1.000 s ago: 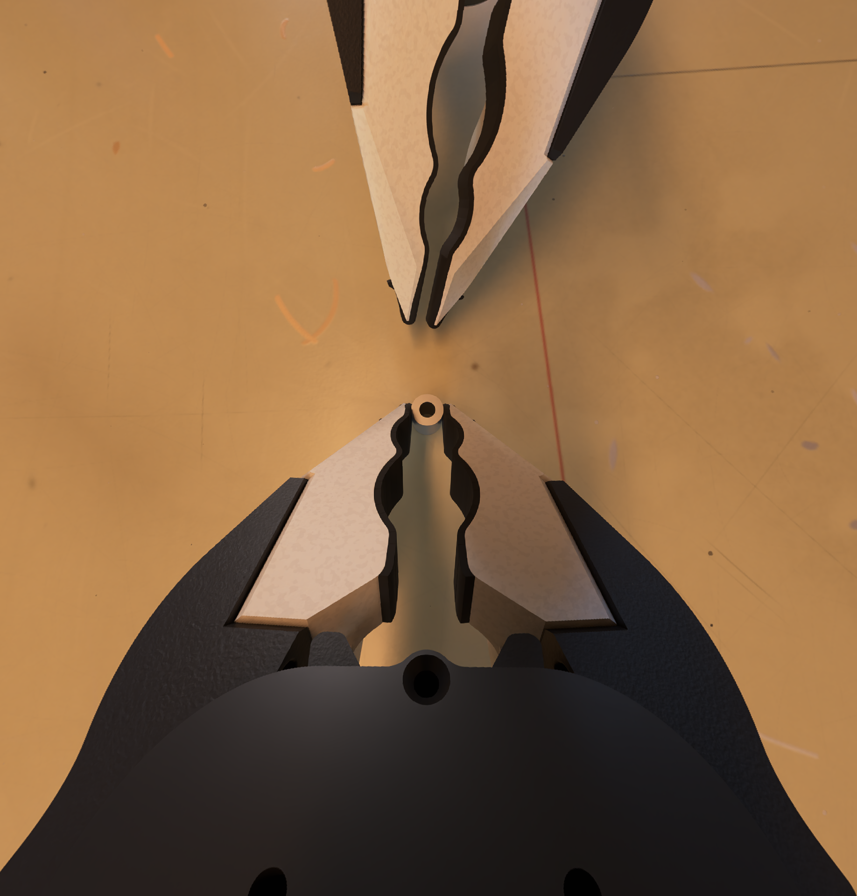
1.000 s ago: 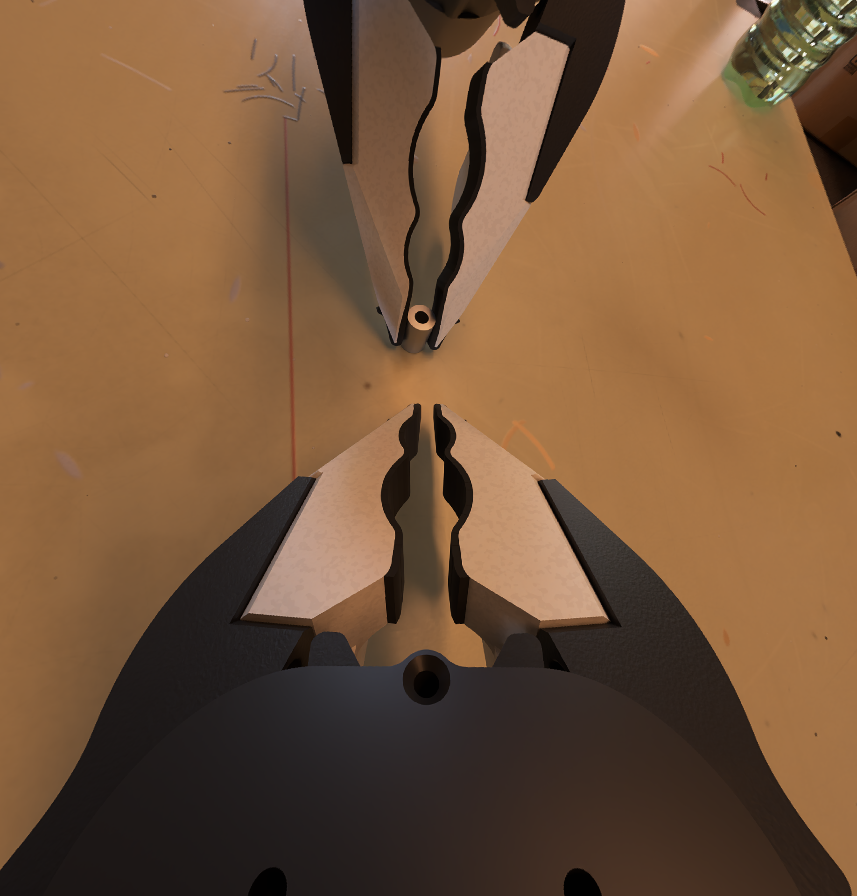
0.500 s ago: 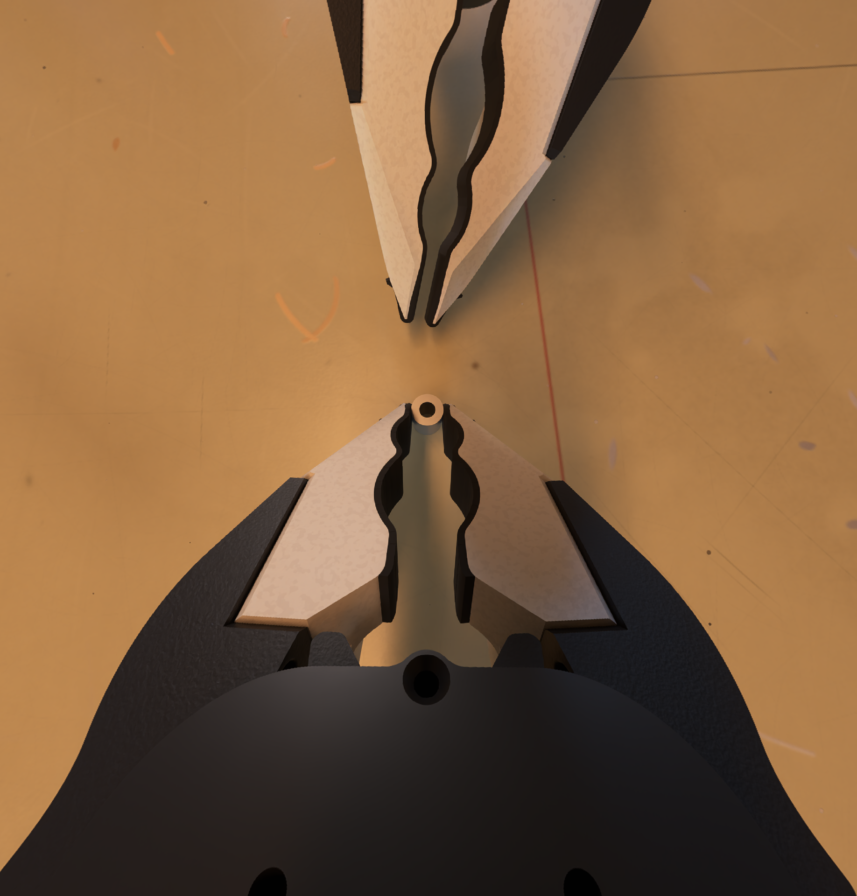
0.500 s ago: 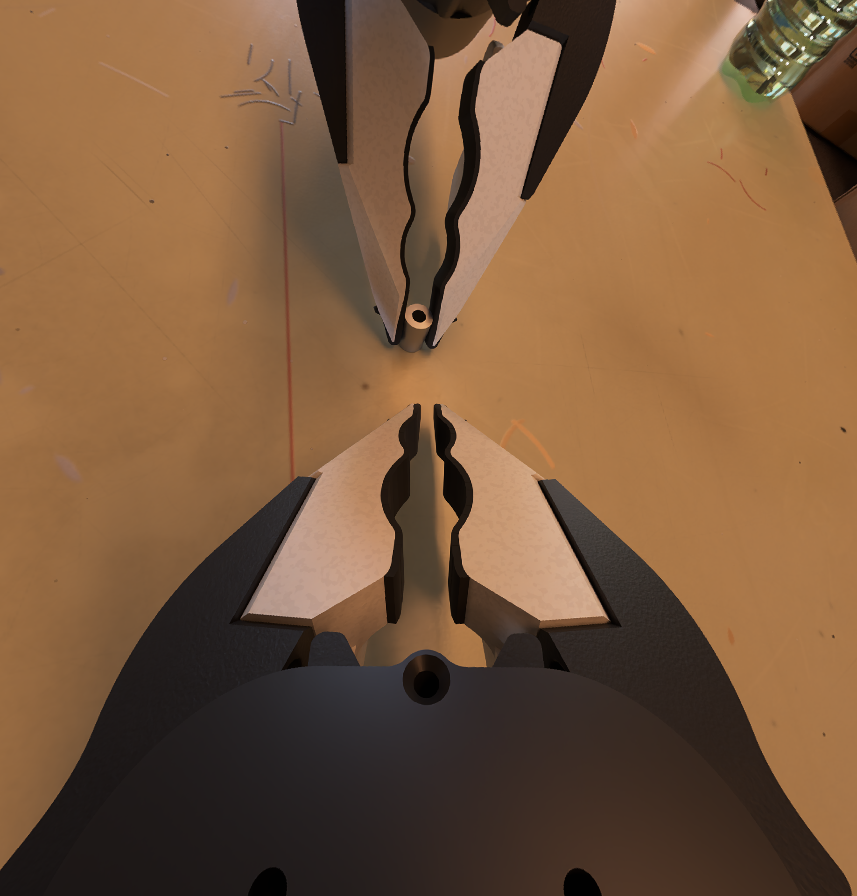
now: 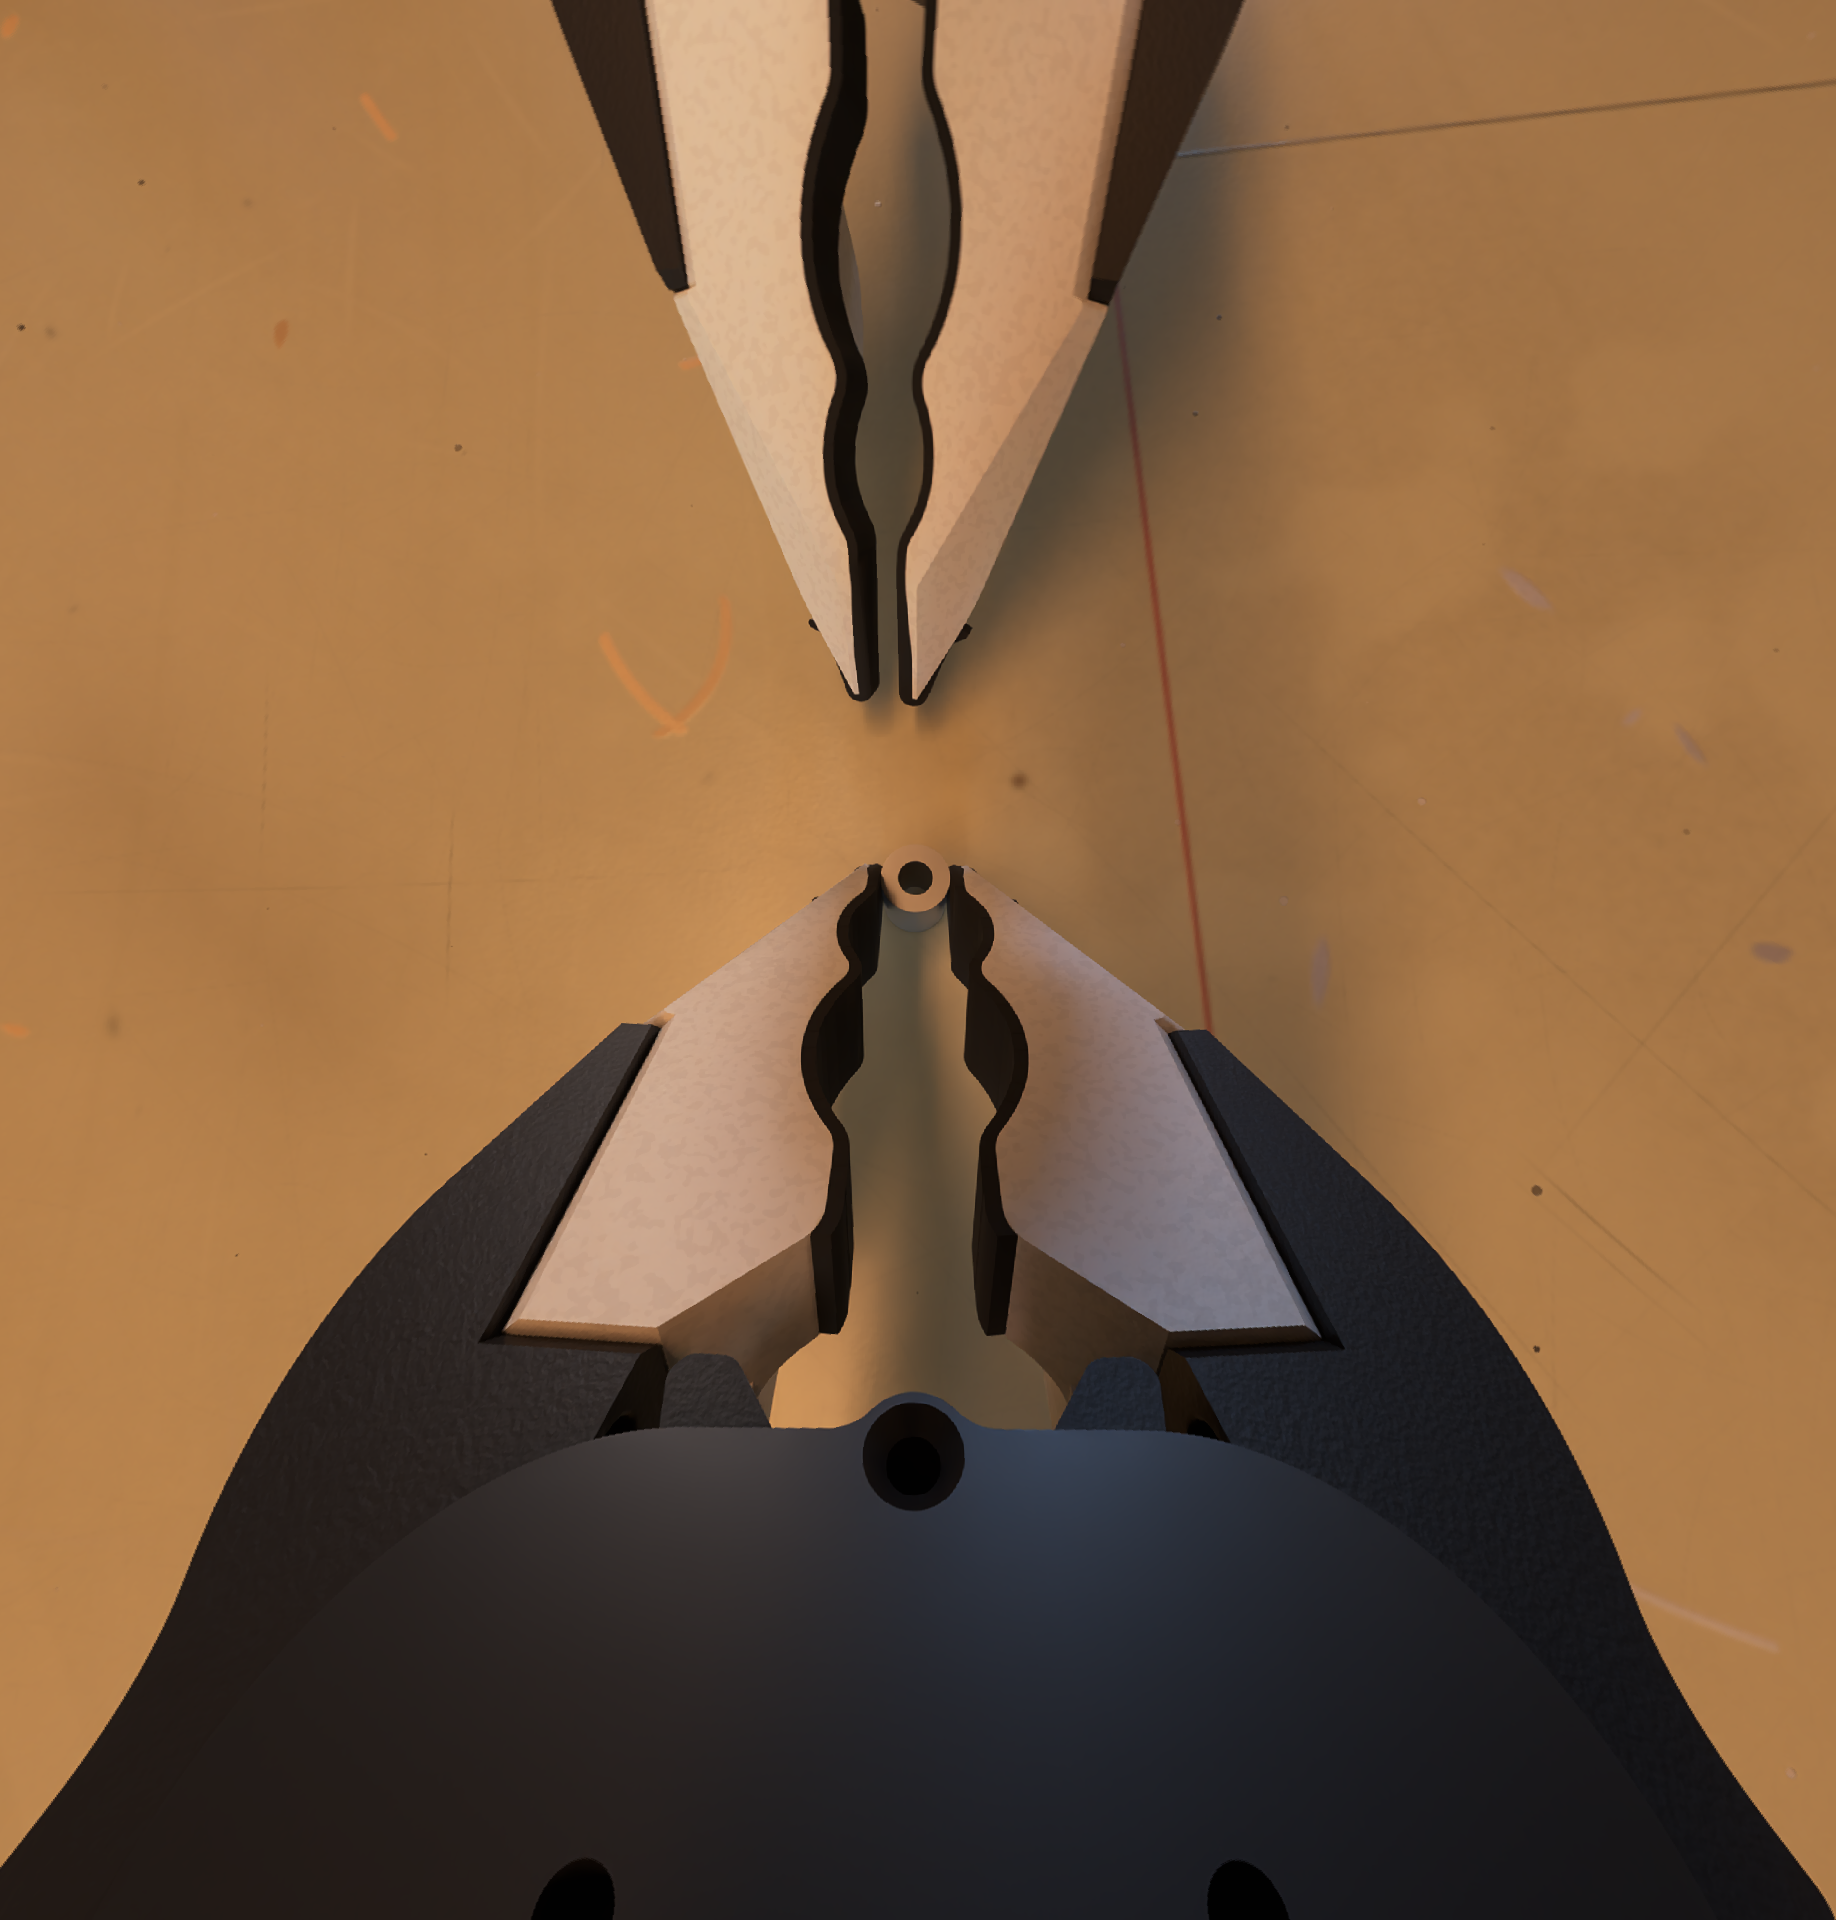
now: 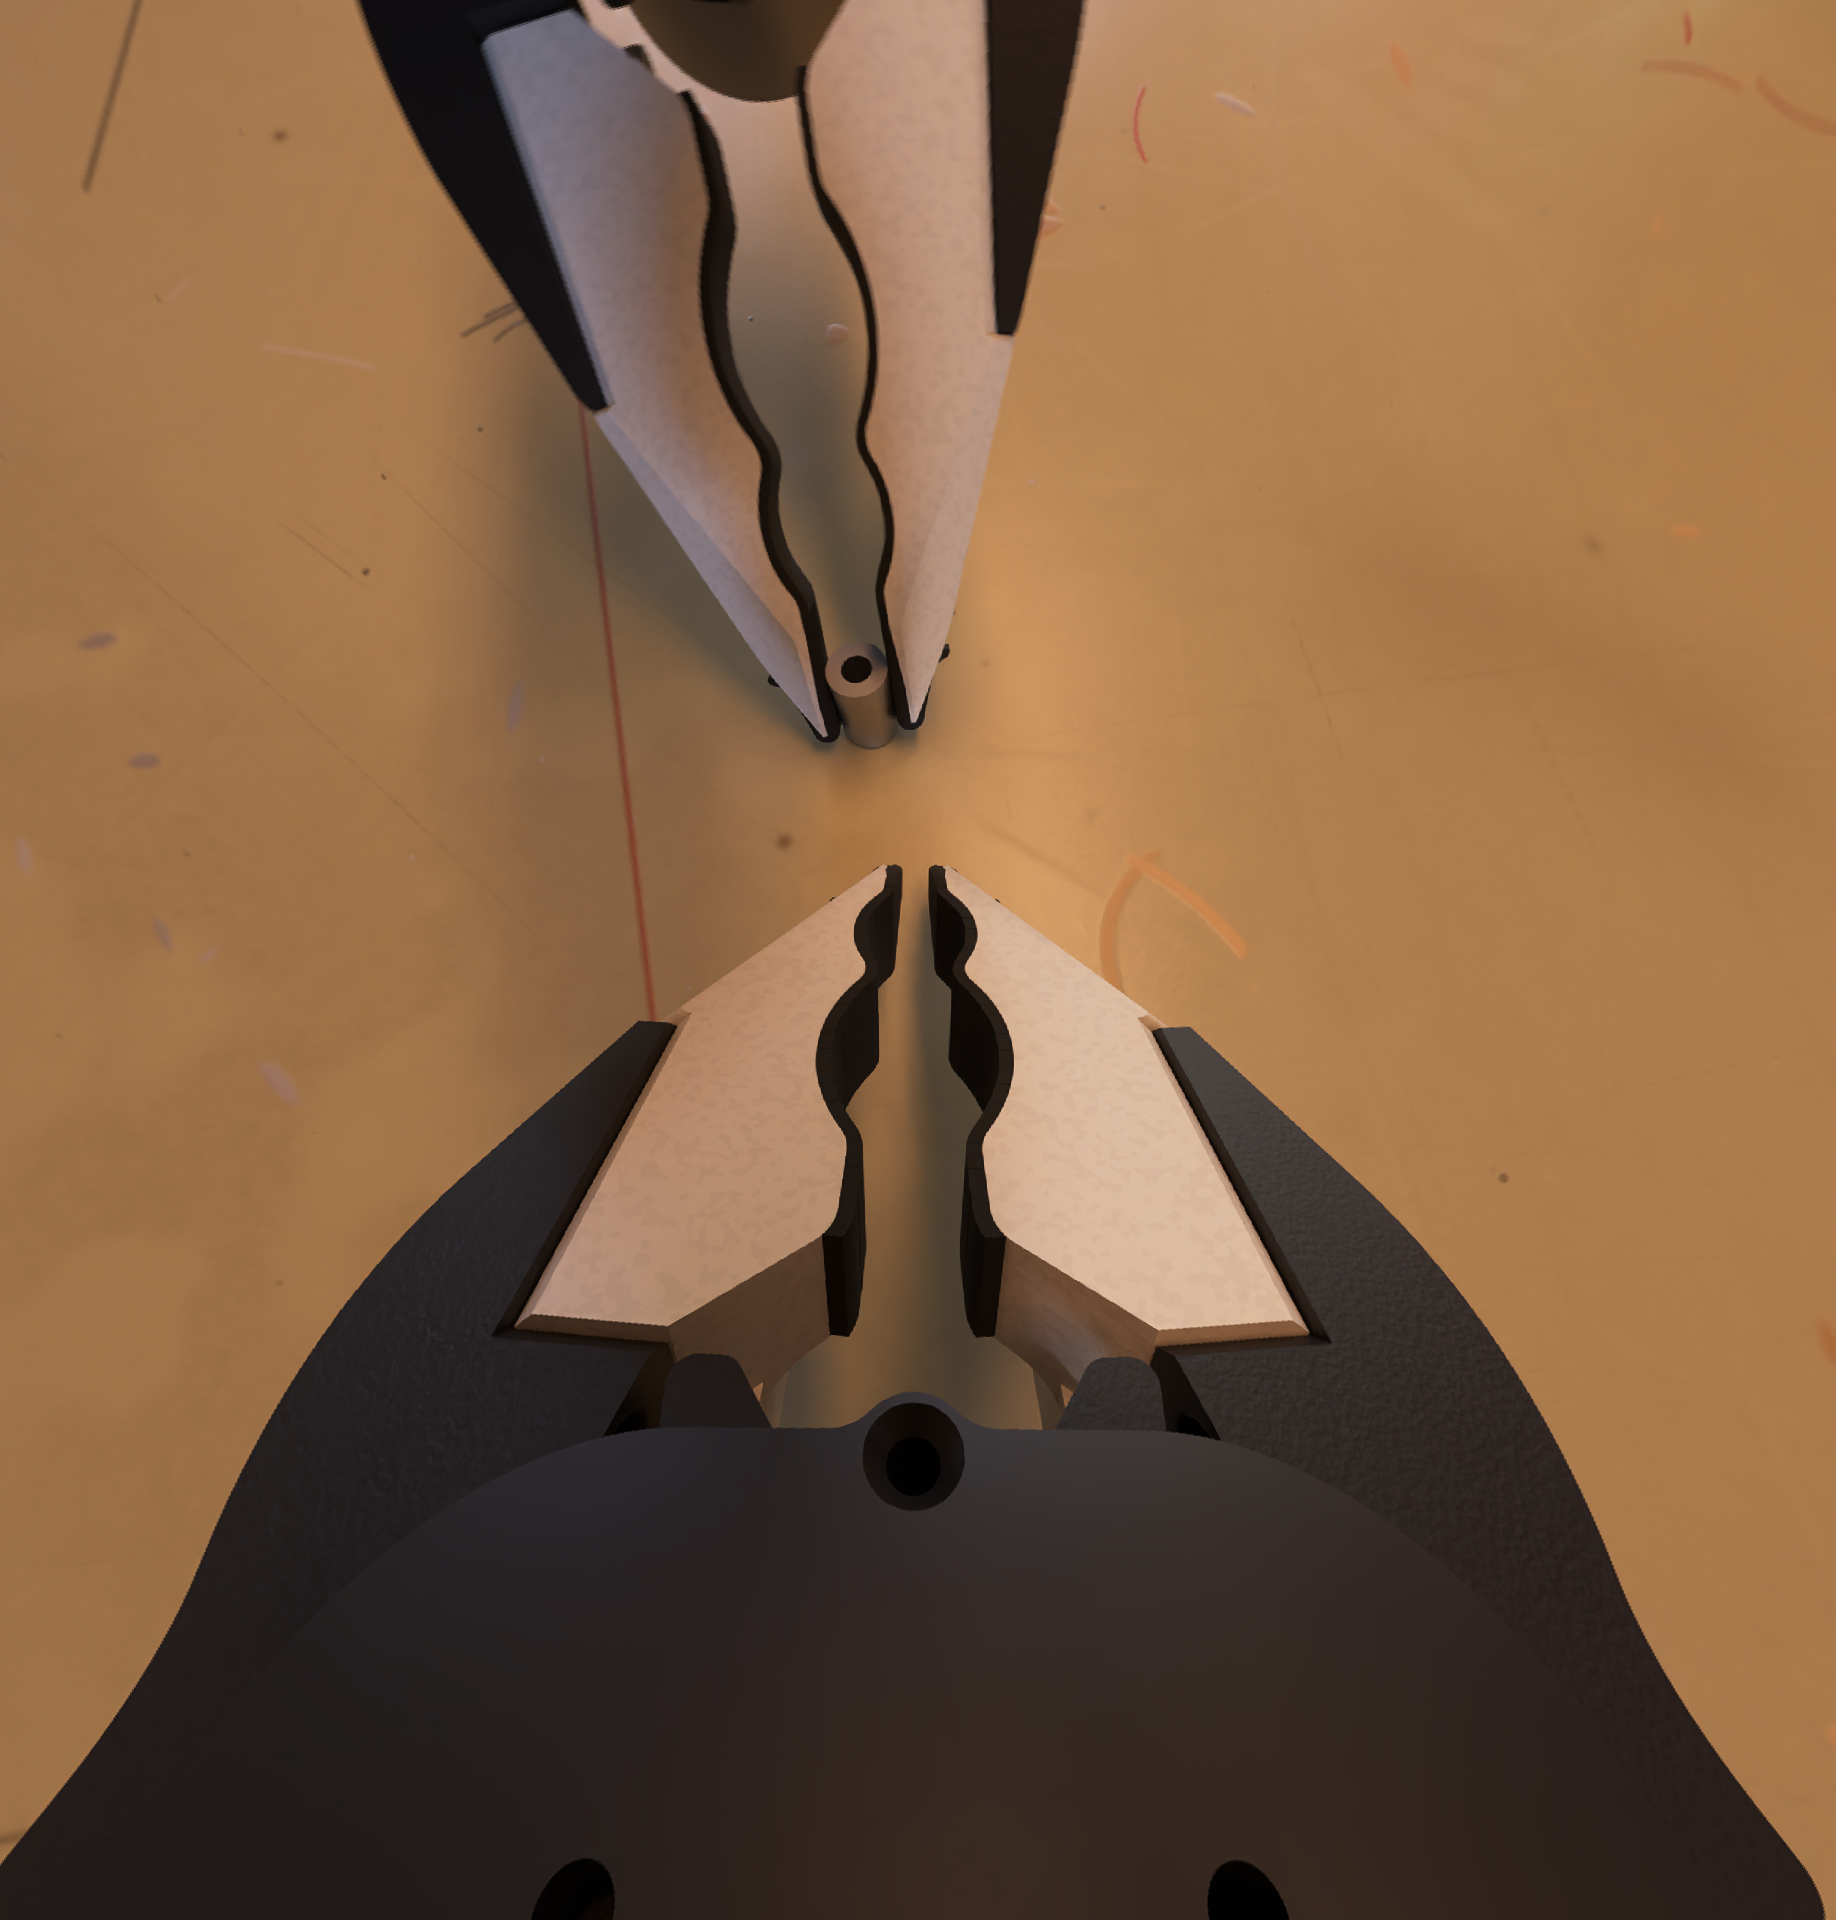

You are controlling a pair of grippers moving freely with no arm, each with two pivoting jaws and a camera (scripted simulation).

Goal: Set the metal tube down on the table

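**Tube held upright in your left gripper**

Your left gripper [image 5: 915, 885] is clamped on the tube [image 5: 914, 879]. The small grey tube sits right at the tips, with one finger pressed on each side. You look straight down its round open end in the left wrist view, so it stands upright between the fingers.

From the right wrist view you can see the tube [image 6: 857, 694] from the side. It is short, and its low end reaches down close to the table [image 6: 1413, 623]. You cannot tell if it touches the table.

Your right gripper [image 6: 913, 873] holds nothing. Its fingers are close together, with only a thin gap at the tips.

The two grippers point at each other, tip to tip. A strip of bare table lies between them. In the left wrist view the right gripper [image 5: 888, 694] is at the far side, pointing back at you.

The table is brown and scratched. A thin red line [image 5: 1163, 665] runs across it, just to the right of the tips in the left wrist view. An orange curved mark [image 5: 665, 675] lies to the left.
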